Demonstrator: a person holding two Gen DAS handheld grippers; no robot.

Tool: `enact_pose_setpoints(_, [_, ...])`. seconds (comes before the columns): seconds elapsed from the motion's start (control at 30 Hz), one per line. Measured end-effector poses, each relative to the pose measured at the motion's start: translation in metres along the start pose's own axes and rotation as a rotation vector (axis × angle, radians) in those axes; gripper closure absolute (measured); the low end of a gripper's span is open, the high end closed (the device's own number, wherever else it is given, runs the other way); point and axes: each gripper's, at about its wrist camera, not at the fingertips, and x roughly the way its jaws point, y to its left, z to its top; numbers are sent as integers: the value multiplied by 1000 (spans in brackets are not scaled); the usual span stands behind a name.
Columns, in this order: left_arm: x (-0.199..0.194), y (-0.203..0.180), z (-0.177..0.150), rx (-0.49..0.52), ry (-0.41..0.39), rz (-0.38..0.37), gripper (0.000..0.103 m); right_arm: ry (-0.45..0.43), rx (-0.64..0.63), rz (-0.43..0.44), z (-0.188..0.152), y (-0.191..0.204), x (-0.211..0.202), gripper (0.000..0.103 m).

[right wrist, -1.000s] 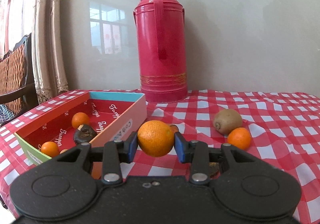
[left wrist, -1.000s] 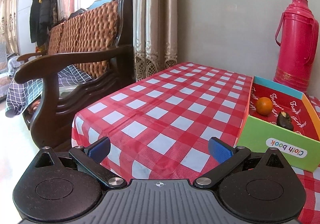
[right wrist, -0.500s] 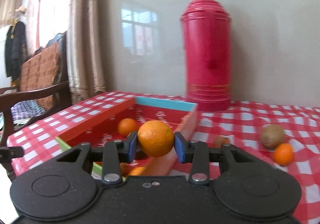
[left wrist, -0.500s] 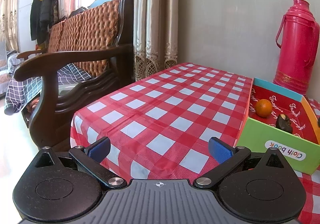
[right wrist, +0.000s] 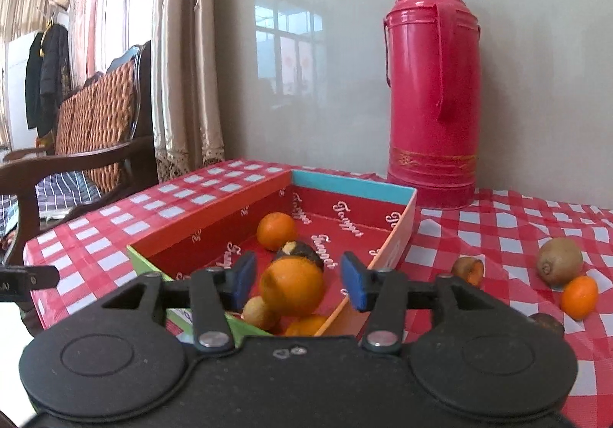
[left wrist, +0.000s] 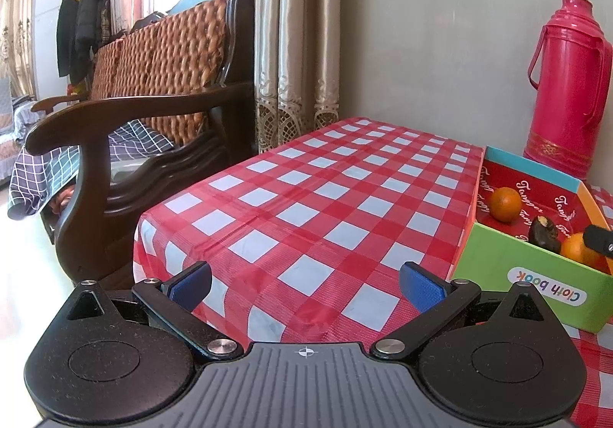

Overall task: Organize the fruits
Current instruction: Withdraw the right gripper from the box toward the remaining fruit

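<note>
— Orange and round, that orange sits between the blue pads of the right gripper, but the jaws are spread and I see a gap on each side. It looks a bit blurred, so I judge it is dropping into the box just below.

— What can go wrong?

— The box is thin cardboard with low walls, and inside already lie another orange, a dark wrinkled fruit and a small pale one right under the gripper. A smooth ball falling on them may bounce or roll, maybe over the near wall. Also the tablecloth looks glossy like plastic, so a push on the box could slide it.

— And outside the box?

— To the right of the gripper stay a fuzzy kiwi, a small orange touching it, and a cut brown piece. The tall red thermos stands behind, hard and shiny.

— The left gripper?

— Spread wide, holding nothing, over the tablecloth, with the box to its right.
</note>
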Motion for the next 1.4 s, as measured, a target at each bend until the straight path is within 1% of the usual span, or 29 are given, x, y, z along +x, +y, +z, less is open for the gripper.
enact_pose_setpoints(0.03, [0, -1, 0, 2, -1, 0, 0, -14, 6, -1, 0, -2, -3, 54])
enact_pose_setpoints(0.07, [0, -1, 0, 4, -1, -1, 0, -31, 15, -2, 1, -4, -6, 47])
enact_pose_setpoints(0.1, [0, -2, 0, 6, -1, -1, 0, -44, 22, -6, 1, -6, -9, 37])
enact_pose_setpoints(0.13, [0, -3, 0, 7, 0, -1, 0, -57, 24, -12, 2, -7, -11, 33])
enact_pose_setpoints(0.23, [0, -4, 0, 6, 1, -6, 0, -81, 16, -42, 4, -12, -17, 31])
enact_pose_setpoints(0.27, [-1, -5, 0, 4, 1, -7, 0, -83, 18, -52, 4, -14, -19, 27])
enact_pose_setpoints(0.33, [-1, -7, 0, 3, 3, -12, 0, -89, 25, -74, 5, -20, -22, 23])
enact_pose_setpoints(0.47, [-3, -13, 0, 6, 2, -22, 0, -96, 28, -113, 7, -31, -30, 21])
enact_pose_setpoints(0.57, [-5, -19, 0, 13, 0, -30, 0, -110, 28, -151, 7, -40, -38, 7])
enact_pose_setpoints(0.77, [-11, -39, 1, 29, -9, -63, 0, -142, 19, -255, 3, -68, -57, 6])
enact_pose_setpoints(0.83, [-15, -49, 0, 38, -20, -80, 0, -144, 41, -290, 0, -80, -62, 6])
enact_pose_setpoints(1.2, [-37, -115, -5, 142, -67, -167, 0, -127, 134, -420, -19, -132, -91, 6])
enact_pose_setpoints(1.4, [-55, -144, -10, 172, -150, -222, 0, -117, 161, -484, -27, -152, -107, 6])
